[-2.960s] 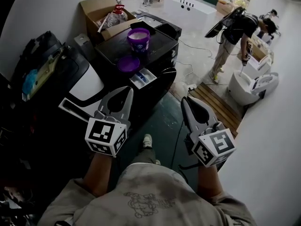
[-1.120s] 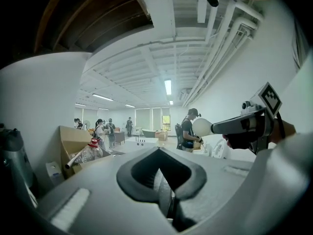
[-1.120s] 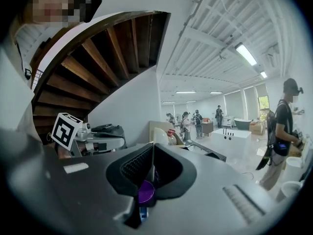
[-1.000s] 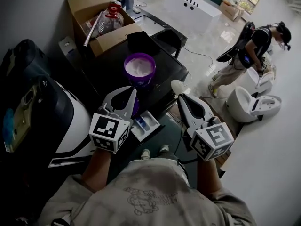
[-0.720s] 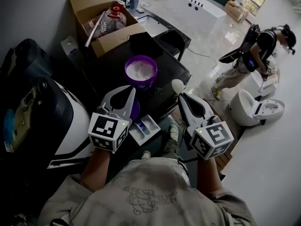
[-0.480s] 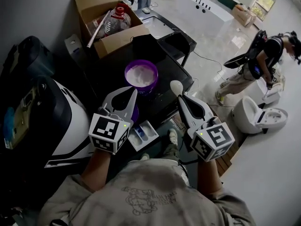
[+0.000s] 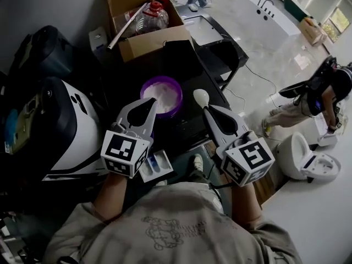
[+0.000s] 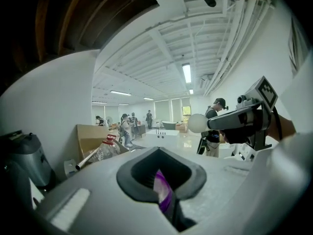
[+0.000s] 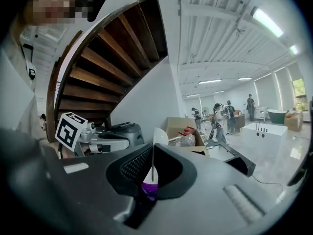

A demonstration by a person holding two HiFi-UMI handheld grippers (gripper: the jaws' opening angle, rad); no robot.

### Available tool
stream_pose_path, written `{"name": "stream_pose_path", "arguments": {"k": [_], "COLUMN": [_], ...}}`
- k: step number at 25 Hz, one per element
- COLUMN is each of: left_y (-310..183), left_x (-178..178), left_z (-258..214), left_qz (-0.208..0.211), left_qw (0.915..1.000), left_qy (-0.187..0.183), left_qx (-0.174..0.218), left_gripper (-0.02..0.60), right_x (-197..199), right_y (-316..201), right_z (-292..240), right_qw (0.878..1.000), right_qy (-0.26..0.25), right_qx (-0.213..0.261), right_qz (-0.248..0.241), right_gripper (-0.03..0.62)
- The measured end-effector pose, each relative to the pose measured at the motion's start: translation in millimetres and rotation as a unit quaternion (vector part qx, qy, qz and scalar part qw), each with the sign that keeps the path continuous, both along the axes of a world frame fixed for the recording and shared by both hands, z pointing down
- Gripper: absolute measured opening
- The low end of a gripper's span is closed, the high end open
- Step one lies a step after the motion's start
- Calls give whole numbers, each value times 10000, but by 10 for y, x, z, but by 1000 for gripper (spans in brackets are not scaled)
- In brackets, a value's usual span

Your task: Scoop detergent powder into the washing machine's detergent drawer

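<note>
Where the purple tub [image 7: 144, 90] of powder sits, holding a white scoop [image 7: 201, 97] pinched in the right gripper [image 7: 208, 110] just beside it, keeping the fingers of the left gripper [image 7: 147, 103] pressed together near its rim.

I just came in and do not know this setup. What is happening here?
A person with a gripper in each hand is dosing detergent. The right gripper is shut on a white scoop, held beside the open purple tub of white powder. The left gripper is shut on a thin purple piece, probably the tub's lid. The detergent drawer stands pulled out below them.
</note>
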State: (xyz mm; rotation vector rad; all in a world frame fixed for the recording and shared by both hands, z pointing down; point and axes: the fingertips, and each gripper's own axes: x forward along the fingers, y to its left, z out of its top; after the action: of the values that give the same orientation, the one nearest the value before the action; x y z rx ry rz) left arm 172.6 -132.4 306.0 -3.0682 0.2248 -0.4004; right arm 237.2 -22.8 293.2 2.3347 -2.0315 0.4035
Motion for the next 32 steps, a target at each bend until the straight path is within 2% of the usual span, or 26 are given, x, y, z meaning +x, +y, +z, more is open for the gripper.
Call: {"name": "stream_pose_path", "arguments": {"k": [7, 17, 27, 32], "left_y": [-87, -157, -131, -167], "left_x": [214, 178, -98, -272], "left_z": [20, 56, 148, 155], "left_qz": [-841, -2117, -2889, -2992], "left_qw": [9963, 9768, 9568, 9534], "left_qy": [-172, -294, -329, -381], "left_qx": [70, 108, 47, 32], "left_gripper": [0, 0, 0, 0], "right_x": [461, 712, 671, 582], "right_y": [-204, -504, -706, -830], "right_z": [11, 135, 263, 307], "right_qw": [9966, 9763, 9570, 9539], "right_qy": [-9, 83, 195, 245], "right_qx": [-81, -250, -449, -537], "right_qz": [-822, -2150, -2859, -2941], "right_gripper": [35, 35, 35, 35]}}
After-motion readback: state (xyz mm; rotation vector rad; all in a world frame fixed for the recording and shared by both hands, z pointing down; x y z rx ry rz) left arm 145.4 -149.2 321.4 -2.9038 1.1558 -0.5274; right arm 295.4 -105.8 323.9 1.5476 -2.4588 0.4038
